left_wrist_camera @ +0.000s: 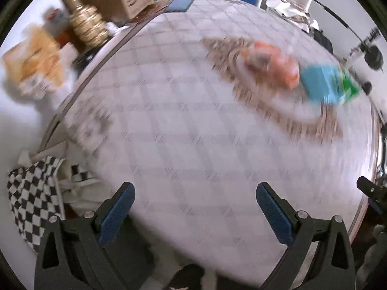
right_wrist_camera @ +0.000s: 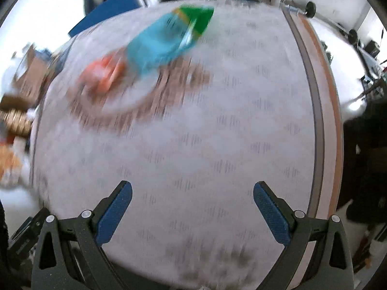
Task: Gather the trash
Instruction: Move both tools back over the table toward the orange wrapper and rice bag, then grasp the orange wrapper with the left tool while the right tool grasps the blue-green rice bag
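Trash, a blurred orange wrapper (left_wrist_camera: 273, 66) touching a blue-green carton (left_wrist_camera: 326, 84), lies on a brown mat (left_wrist_camera: 278, 111) at the desk's (left_wrist_camera: 181, 133) far side, well beyond both wide, empty claws, left (left_wrist_camera: 194, 213) and right (right_wrist_camera: 192, 211).

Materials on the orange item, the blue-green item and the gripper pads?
Heavy motion blur, so tentative. Orange item: crumpled glossy plastic wrapper, going by pale highlights. Blue-green item: flat printed faces suggest a carton or pack, cardboard or film unclear. Left gripper and right gripper, jaws open: blue pads look matte, textured rubber or foam.
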`<action>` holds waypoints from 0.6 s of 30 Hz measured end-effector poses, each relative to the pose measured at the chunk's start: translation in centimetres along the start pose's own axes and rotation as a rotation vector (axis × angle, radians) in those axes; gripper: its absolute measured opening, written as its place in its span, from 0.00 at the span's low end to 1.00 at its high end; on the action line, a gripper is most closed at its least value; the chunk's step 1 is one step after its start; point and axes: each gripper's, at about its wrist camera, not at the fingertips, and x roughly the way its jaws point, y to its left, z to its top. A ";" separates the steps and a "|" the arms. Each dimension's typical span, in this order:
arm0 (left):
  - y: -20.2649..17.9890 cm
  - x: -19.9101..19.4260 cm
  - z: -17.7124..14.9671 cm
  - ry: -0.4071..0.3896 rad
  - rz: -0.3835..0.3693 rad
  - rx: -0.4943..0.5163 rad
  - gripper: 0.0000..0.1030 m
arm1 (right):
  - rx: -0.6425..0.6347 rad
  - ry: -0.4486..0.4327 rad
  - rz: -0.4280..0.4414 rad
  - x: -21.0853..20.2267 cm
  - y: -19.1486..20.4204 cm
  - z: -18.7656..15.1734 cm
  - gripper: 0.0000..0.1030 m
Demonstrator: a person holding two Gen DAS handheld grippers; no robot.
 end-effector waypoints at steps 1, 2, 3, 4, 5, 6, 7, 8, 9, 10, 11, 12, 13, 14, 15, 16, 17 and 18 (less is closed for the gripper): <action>-0.7 0.4 1.9 0.006 -0.013 -0.014 1.00 | 0.011 0.000 0.003 0.6 0.0 2.3 0.98; -1.7 0.9 4.2 0.012 -0.033 -0.034 1.00 | 0.028 -0.001 0.003 1.3 0.0 5.2 0.98; -2.3 1.1 5.8 0.014 -0.050 -0.048 1.00 | 0.036 -0.003 -0.002 1.9 0.0 7.3 0.98; -2.9 1.4 7.2 0.017 -0.067 -0.062 1.00 | 0.046 -0.002 -0.009 2.5 0.0 9.4 0.98; -3.8 1.9 9.3 0.021 -0.088 -0.085 0.99 | 0.056 -0.002 -0.014 3.0 0.1 10.9 0.98; -4.3 2.2 10.3 0.025 -0.101 -0.099 0.99 | 0.065 0.002 -0.020 3.9 0.3 12.9 0.98; -4.9 2.8 11.7 0.034 -0.123 -0.116 0.99 | 0.070 0.006 -0.027 4.6 0.6 14.4 0.98; -5.7 3.6 13.2 0.047 -0.146 -0.131 0.99 | 0.079 0.011 -0.033 5.5 0.7 16.3 0.98; -6.2 4.3 14.3 0.061 -0.162 -0.138 0.99 | 0.085 0.015 -0.036 6.1 1.0 17.1 0.98; -6.7 5.0 14.9 0.072 -0.168 -0.141 0.99 | 0.092 0.022 -0.039 6.8 1.1 18.4 0.98; -7.5 6.0 15.9 0.091 -0.182 -0.142 0.99 | 0.098 0.033 -0.039 7.6 1.1 19.6 0.98; -8.1 6.7 16.5 0.102 -0.186 -0.139 0.98 | 0.105 0.039 -0.037 8.0 1.1 20.1 0.98; -8.7 7.6 17.1 0.114 -0.185 -0.135 0.98 | 0.108 0.045 -0.034 8.6 1.2 20.7 0.98; -9.2 8.3 17.6 0.123 -0.187 -0.128 0.91 | 0.110 0.053 -0.033 9.2 1.4 21.3 0.98; -9.7 9.0 18.1 0.135 -0.176 -0.115 0.85 | 0.113 0.058 -0.028 9.7 1.5 21.9 0.98; -10.1 9.6 18.3 0.145 -0.160 -0.101 0.71 | 0.114 0.064 -0.023 10.2 1.7 22.3 0.98; -10.6 10.4 18.6 0.156 -0.144 -0.086 0.64 | 0.115 0.074 -0.023 10.8 1.8 22.6 0.98; -10.8 10.7 18.7 0.158 -0.130 -0.072 0.62 | 0.116 0.083 -0.016 11.3 2.0 22.9 0.98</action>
